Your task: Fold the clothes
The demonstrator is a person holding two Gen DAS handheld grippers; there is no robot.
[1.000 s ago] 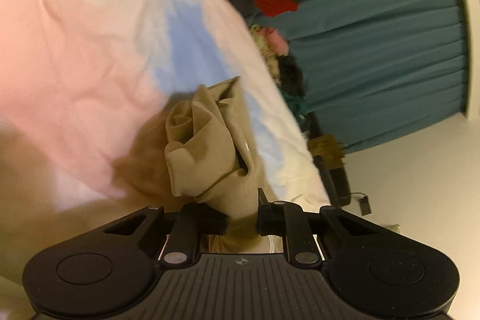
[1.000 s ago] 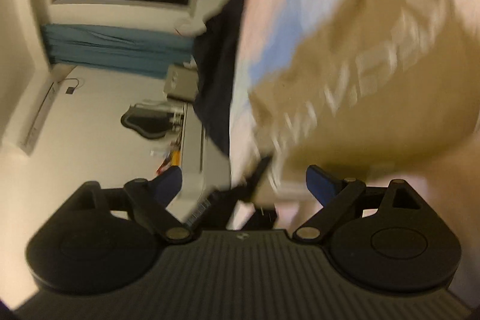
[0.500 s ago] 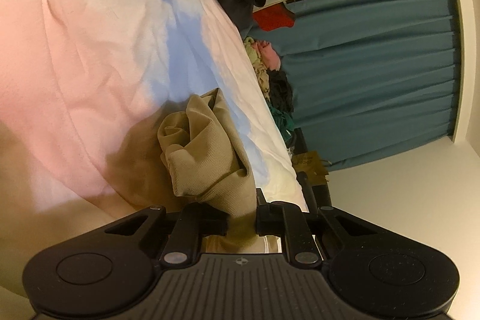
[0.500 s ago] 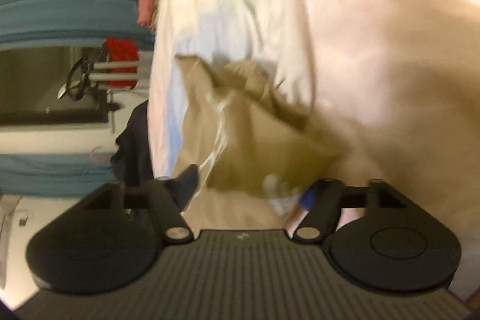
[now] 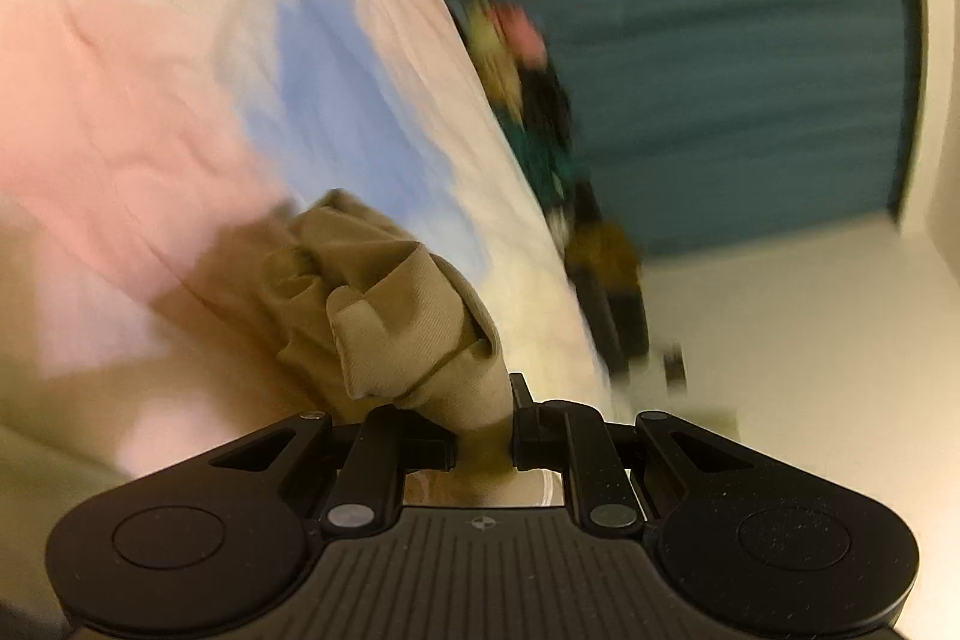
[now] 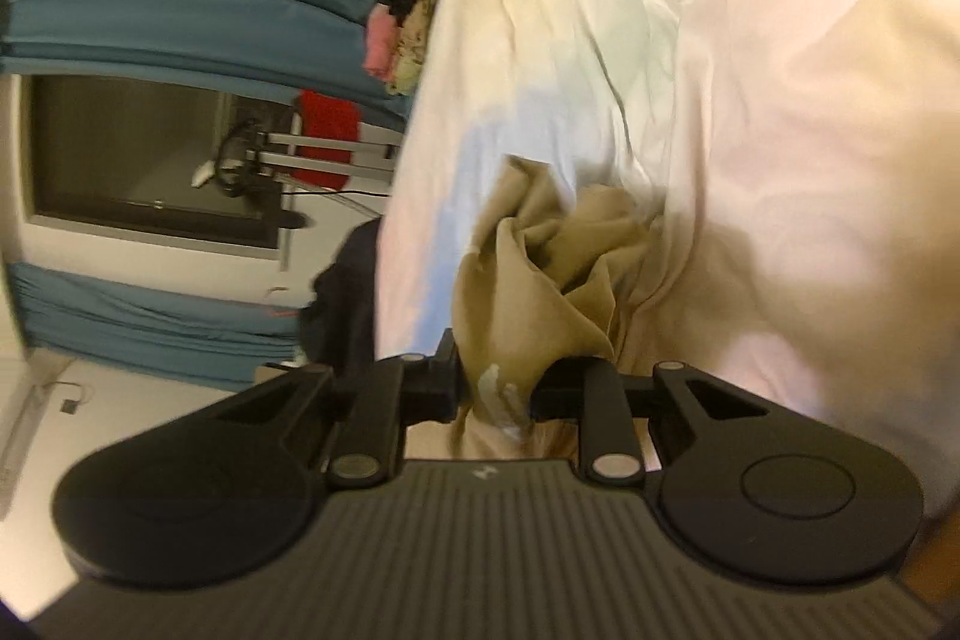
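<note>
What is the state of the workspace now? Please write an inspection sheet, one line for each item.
Surface: bedsheet, wrinkled, with pink, blue and pale yellow patches.
Job's things: tan garment, bunched up, partly lifted off the bedsheet.
Clutter: pile of clothes at the bed's edge; dark cloth hanging over the side.
Grippers: left hand-held gripper shut on the tan garment; right hand-held gripper shut on another part of it.
Cables: thin dark cable near the rack; small plug with its cord, low by the wall.
Surroundings: teal curtains, metal rack with a red item, dark window.
</note>
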